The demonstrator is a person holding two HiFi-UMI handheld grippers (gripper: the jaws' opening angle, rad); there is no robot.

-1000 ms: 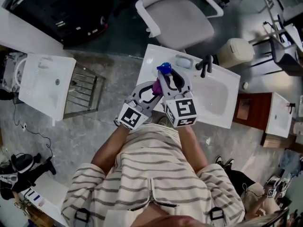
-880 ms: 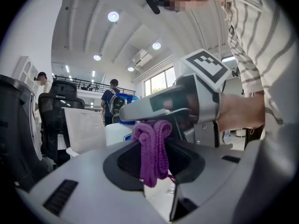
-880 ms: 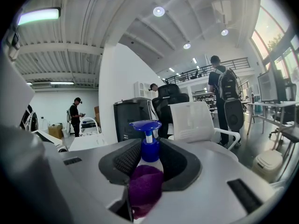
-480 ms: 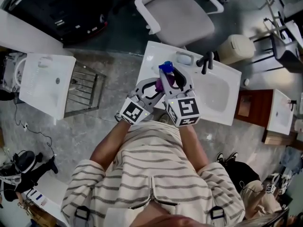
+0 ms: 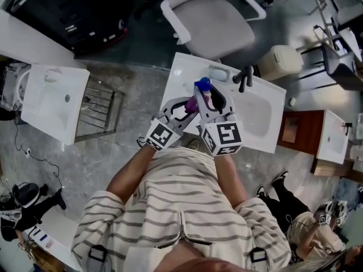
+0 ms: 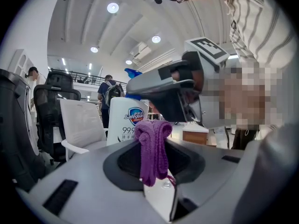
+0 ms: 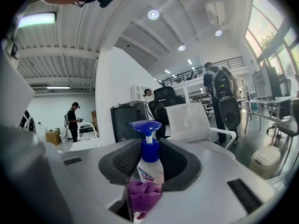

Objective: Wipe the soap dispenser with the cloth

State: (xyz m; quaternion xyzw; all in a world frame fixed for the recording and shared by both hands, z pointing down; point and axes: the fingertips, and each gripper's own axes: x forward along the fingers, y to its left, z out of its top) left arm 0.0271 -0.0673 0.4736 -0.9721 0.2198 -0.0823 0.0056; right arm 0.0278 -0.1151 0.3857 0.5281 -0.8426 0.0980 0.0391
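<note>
The soap dispenser (image 7: 150,171), a white bottle with a blue pump (image 5: 202,84), stands upright between the jaws of my right gripper (image 5: 206,97), which is shut on it above the white sink (image 5: 266,118). My left gripper (image 5: 189,105) is shut on a folded purple cloth (image 6: 153,148). It holds the cloth against the bottle's side (image 6: 124,125) from the left. In the right gripper view the cloth (image 7: 144,195) bunches at the bottle's base. The right gripper's grey body (image 6: 175,92) hangs over the cloth in the left gripper view.
A black faucet (image 5: 245,77) and a small oval dish (image 5: 218,72) sit at the sink's far edge. Behind it are a white office chair (image 5: 210,21) and a beige bin (image 5: 282,61). Another white basin (image 5: 54,101) lies to the left.
The left gripper has slid the cloth a little down along the bottle. The right gripper and the bottle have drifted only slightly.
</note>
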